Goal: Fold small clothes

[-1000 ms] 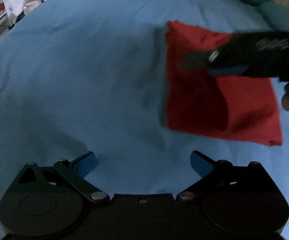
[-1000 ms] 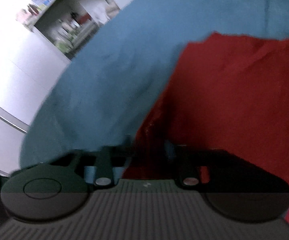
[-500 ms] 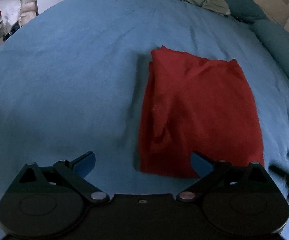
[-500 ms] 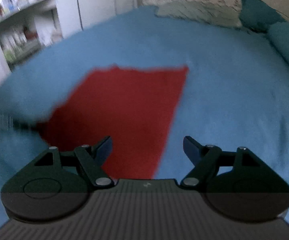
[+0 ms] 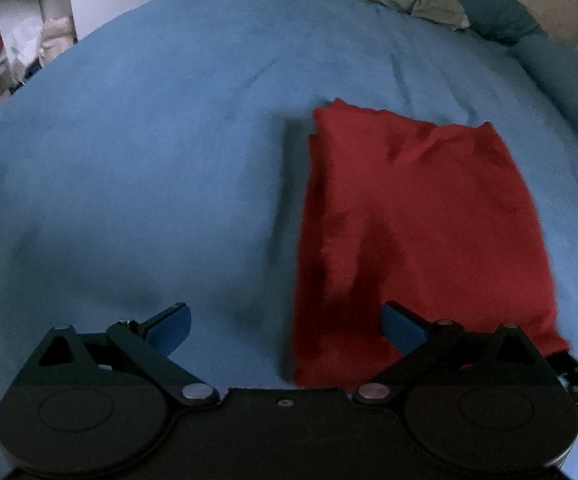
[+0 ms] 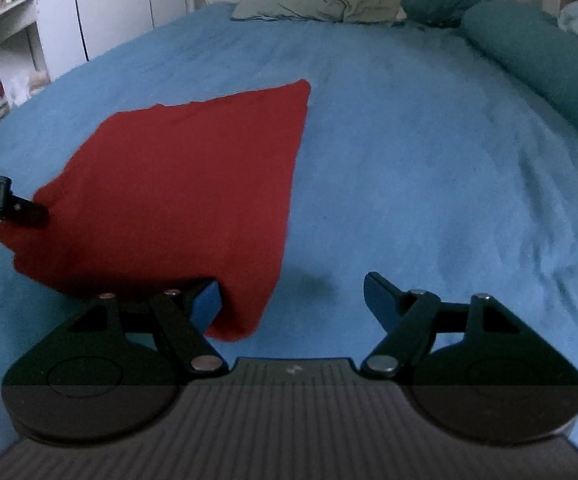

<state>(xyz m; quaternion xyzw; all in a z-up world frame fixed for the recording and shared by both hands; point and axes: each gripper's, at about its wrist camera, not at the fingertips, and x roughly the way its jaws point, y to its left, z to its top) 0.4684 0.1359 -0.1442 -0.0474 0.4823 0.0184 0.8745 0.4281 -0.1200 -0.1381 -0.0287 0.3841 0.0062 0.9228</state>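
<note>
Both cameras look forward and down across the bed, toward its pillows. The left wrist view sits near the red cloth, at its near left corner. The right wrist view sits lower, near its near right corner. Both share the cloth.

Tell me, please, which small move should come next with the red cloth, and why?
Probably each gripper takes a near corner of the red cloth: the left gripper and right gripper both stand open, empty, at its near edge on the blue bedspread.
</note>
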